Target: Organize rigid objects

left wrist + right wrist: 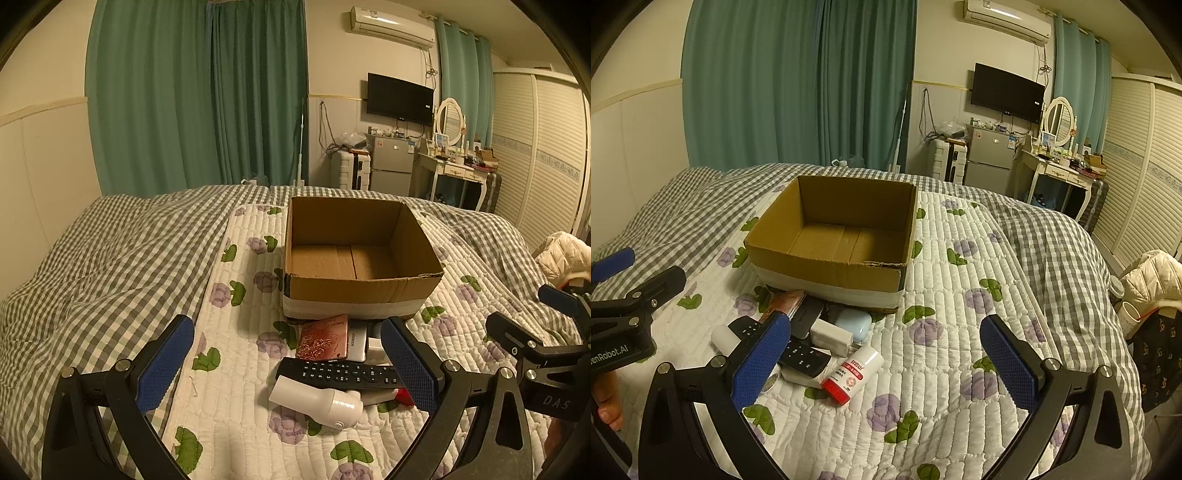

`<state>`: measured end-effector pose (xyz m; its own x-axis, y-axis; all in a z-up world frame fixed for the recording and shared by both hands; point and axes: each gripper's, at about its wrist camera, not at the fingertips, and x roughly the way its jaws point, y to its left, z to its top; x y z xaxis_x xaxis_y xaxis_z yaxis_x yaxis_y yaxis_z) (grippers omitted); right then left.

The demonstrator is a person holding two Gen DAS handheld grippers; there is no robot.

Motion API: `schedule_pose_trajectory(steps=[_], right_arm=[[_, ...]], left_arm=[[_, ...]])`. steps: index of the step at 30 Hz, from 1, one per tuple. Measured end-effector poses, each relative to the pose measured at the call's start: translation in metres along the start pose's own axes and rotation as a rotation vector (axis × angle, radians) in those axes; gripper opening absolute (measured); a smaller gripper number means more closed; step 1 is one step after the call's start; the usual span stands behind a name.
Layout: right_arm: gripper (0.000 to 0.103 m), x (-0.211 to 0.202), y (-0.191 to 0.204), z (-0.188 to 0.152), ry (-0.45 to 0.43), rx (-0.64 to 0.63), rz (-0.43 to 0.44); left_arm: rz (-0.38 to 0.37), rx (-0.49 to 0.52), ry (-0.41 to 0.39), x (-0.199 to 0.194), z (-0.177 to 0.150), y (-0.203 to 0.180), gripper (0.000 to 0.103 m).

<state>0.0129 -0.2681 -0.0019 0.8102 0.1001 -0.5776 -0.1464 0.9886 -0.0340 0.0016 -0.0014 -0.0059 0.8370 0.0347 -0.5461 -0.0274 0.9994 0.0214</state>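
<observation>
An empty cardboard box (pixel 364 291) (pixel 827 275) stands on a white quilted mat on the bed. In front of it lies a pile: a black remote (pixel 336 373) (pixel 803 356), a white cylinder device (pixel 321 400), a pink patterned case (pixel 325 341), a silver device (pixel 357 341), a white charger block (pixel 831 336), a pale blue case (pixel 854 322) and a white bottle with a red cap (pixel 855 373). My left gripper (pixel 291 363) is open, hovering over the pile. My right gripper (pixel 886 360) is open to the right of the pile, its left finger over the remote.
A grey checked duvet (pixel 110 254) covers the bed around the floral mat (pixel 960 295). A cream jacket (pixel 1152 275) hangs at the right edge. Green curtains, a fridge, a dressing table and a wardrobe stand behind the bed. A person's hand (pixel 605 402) shows at the left.
</observation>
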Motion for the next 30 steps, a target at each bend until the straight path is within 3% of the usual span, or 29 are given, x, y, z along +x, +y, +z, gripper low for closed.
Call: schedule_pose_trajectory(steps=[14, 19, 24, 30], right_arm=[[0.103, -0.029, 0.005, 0.014, -0.031, -0.024, -0.005], [0.103, -0.02, 0.002, 0.01, -0.01, -0.007, -0.024], [0.102, 0.033, 0.003, -0.009, 0.14, -0.016, -0.013], [0.081, 0.101, 0.01, -0.04, 0.348, 0.003, 0.033]], left_arm=[[0.001, 0.029, -0.002, -0.018, 0.007, -0.005, 0.103], [0.022, 0.03, 0.06, 0.006, -0.005, -0.003, 0.103], [0.035, 0.026, 0.161, 0.04, -0.026, 0.001, 0.103], [0.048, 0.014, 0.257, 0.068, -0.045, 0.001, 0.103]])
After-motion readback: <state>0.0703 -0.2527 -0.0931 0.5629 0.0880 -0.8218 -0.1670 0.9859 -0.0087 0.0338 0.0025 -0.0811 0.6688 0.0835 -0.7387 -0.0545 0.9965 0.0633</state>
